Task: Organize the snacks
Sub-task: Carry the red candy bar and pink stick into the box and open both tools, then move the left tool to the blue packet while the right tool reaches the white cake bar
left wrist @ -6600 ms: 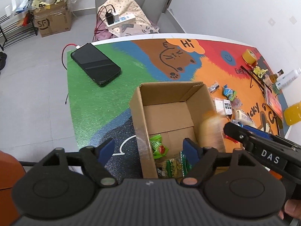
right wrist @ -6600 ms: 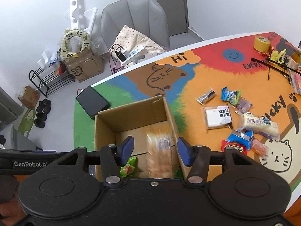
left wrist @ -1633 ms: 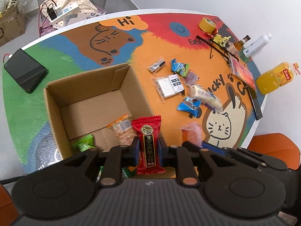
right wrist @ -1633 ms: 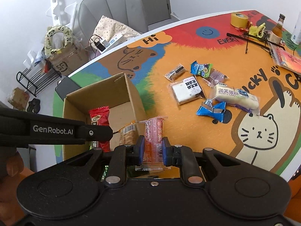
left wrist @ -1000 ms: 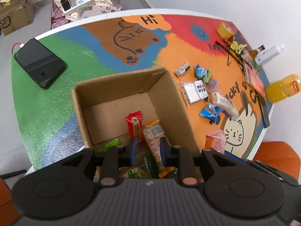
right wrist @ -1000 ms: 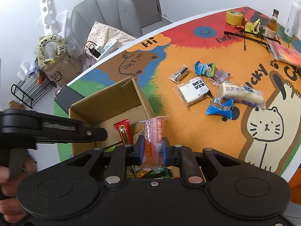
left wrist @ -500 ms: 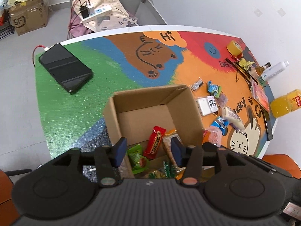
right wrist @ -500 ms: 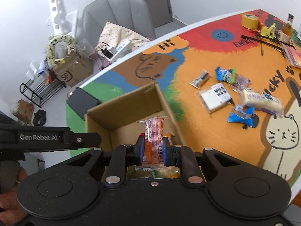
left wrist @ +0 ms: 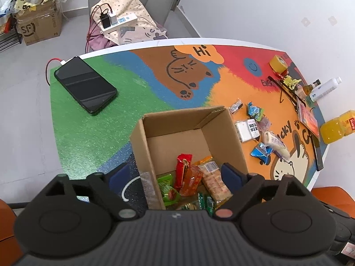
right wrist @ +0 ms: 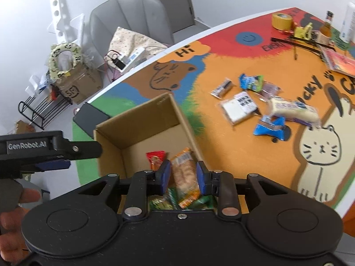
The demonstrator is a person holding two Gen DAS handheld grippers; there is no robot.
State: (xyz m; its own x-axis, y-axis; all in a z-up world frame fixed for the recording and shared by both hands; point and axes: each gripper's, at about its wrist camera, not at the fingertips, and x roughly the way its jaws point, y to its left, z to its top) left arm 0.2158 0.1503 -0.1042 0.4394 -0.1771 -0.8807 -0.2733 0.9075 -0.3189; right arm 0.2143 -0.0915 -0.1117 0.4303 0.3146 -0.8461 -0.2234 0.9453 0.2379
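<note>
Colourful cartoon-cat matting covers the round table [left wrist: 93, 133], with a grey chair and white wall behind it. At ten o'clock in the left wrist view lies a black phone [left wrist: 85, 84] on the green patch. Near the centre stands the open cardboard box [left wrist: 177, 124], holding a green packet [left wrist: 166, 188], a red snack bar [left wrist: 182, 166], an orange-pink packet [left wrist: 192, 180] and a cracker pack [left wrist: 214, 181]. Left tongs [left wrist: 175, 176] hang above the box, their jaws spreading wide with nothing gripped. Right tongs [right wrist: 182, 175] also hover over the box, jaws just parting; the cracker pack [right wrist: 184, 173] shows between them but lies down in the box, untouched. At three o'clock, loose snacks remain on the orange area: a white packet [left wrist: 247, 129], a blue wrapper [left wrist: 260, 151], a long cream cake [left wrist: 277, 143]. An orange juice bottle [left wrist: 337, 126] lies at the far right edge.
</note>
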